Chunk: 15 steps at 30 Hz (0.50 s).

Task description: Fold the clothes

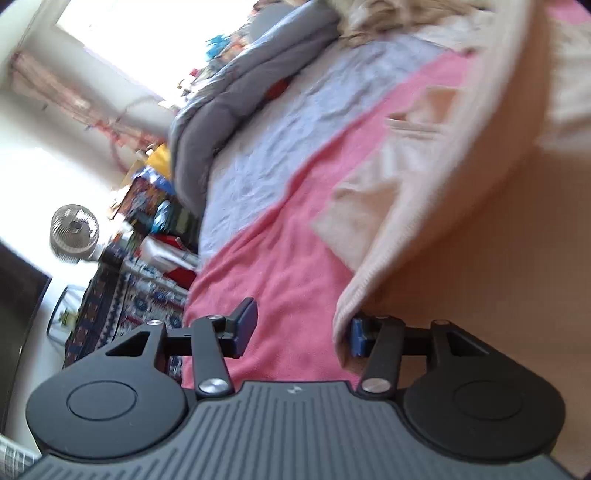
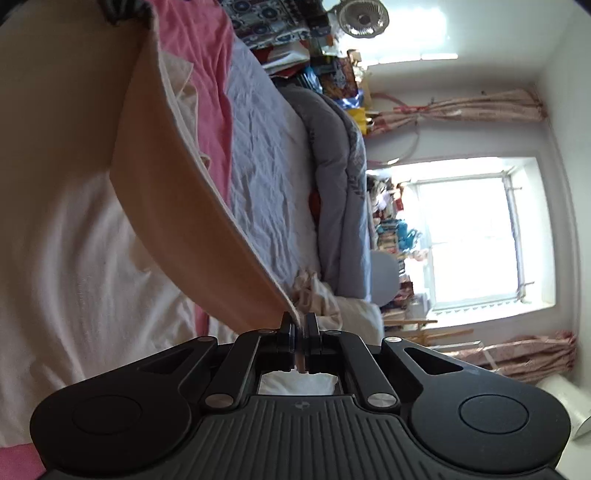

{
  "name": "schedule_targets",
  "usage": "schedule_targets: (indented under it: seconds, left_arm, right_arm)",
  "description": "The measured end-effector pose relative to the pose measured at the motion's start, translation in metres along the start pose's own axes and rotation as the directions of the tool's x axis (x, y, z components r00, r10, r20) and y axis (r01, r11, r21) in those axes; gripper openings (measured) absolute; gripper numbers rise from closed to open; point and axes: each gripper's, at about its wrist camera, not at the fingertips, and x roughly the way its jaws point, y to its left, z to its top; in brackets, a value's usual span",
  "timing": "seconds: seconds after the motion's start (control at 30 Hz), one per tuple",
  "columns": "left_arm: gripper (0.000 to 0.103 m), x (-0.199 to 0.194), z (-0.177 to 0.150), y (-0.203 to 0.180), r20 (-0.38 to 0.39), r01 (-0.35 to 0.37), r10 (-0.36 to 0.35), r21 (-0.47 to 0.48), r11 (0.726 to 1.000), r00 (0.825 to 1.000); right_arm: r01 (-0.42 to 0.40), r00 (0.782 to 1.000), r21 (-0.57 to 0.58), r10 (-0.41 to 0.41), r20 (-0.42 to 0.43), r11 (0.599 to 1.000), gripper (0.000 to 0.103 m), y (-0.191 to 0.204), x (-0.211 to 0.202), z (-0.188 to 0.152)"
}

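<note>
A cream garment lies on a pink blanket on the bed, with one edge lifted. My left gripper is open; the garment's hem hangs against its right finger, while its left finger stands over the pink blanket. My right gripper is shut on the hem of the cream garment and holds it raised, so the cloth stretches away as a taut flap. The other gripper shows dark at the flap's far corner.
A pale lilac sheet and a rolled grey duvet lie beyond the blanket. Crumpled beige clothes sit near the duvet. A fan, cluttered shelves and a bright window stand past the bed.
</note>
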Motion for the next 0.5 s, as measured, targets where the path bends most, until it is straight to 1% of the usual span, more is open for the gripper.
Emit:
schedule_targets:
  seconds: [0.03,0.07,0.1,0.13,0.2,0.23,0.3,0.37,0.43,0.47,0.5]
  left_arm:
    - [0.058,-0.002,0.005,0.007,0.01,-0.007,0.008,-0.044,0.999,1.0]
    - [0.06,-0.003,0.006,0.009,0.012,-0.017,0.018,-0.059,0.998,1.0]
    - [0.06,-0.006,0.002,0.006,0.01,-0.026,0.027,-0.043,0.999,1.0]
    - [0.06,-0.008,-0.006,0.0,0.005,-0.035,0.035,-0.005,0.999,0.999]
    - [0.06,-0.008,-0.023,-0.014,-0.019,-0.028,0.029,0.073,0.997,0.999]
    - [0.06,-0.007,-0.031,-0.021,-0.033,-0.021,0.025,0.112,0.994,0.999]
    - [0.06,-0.007,-0.038,-0.03,-0.026,-0.023,0.027,0.163,0.986,0.999]
    - [0.059,-0.006,-0.041,-0.036,-0.018,-0.027,0.031,0.202,0.979,0.999]
    - [0.06,-0.003,-0.039,-0.037,-0.019,-0.026,0.03,0.215,0.976,0.999]
    - [0.06,-0.002,-0.038,-0.036,-0.023,-0.02,0.026,0.212,0.977,0.999]
    - [0.06,-0.002,-0.037,-0.035,-0.027,-0.015,0.021,0.211,0.977,0.999]
  right_arm:
    - [0.037,0.999,0.05,-0.037,-0.002,0.998,0.006,-0.007,0.003,0.005]
    - [0.073,0.997,0.1,-0.073,-0.007,0.992,0.006,-0.014,0.005,0.01]
    - [0.078,0.997,0.137,-0.077,-0.014,0.988,0.006,-0.018,0.006,0.013]
    - [0.058,0.998,0.146,-0.056,-0.019,0.988,0.006,-0.014,0.005,0.013]
    - [-0.027,0.999,0.11,0.029,-0.017,0.994,0.006,0.009,-0.002,0.006]
    - [-0.089,0.996,0.075,0.091,-0.023,0.993,0.006,0.025,-0.005,0.0]
    - [-0.214,0.975,0.003,0.214,-0.051,0.977,0.006,0.058,-0.01,-0.011]
    - [-0.315,0.947,-0.052,0.31,-0.086,0.948,0.006,0.083,-0.016,-0.021]
    - [-0.376,0.922,-0.062,0.367,-0.123,0.924,0.006,0.096,-0.02,-0.026]
    - [-0.39,0.914,-0.054,0.379,-0.144,0.919,0.006,0.098,-0.02,-0.027]
    - [-0.388,0.912,-0.042,0.377,-0.162,0.921,0.005,0.099,-0.02,-0.029]
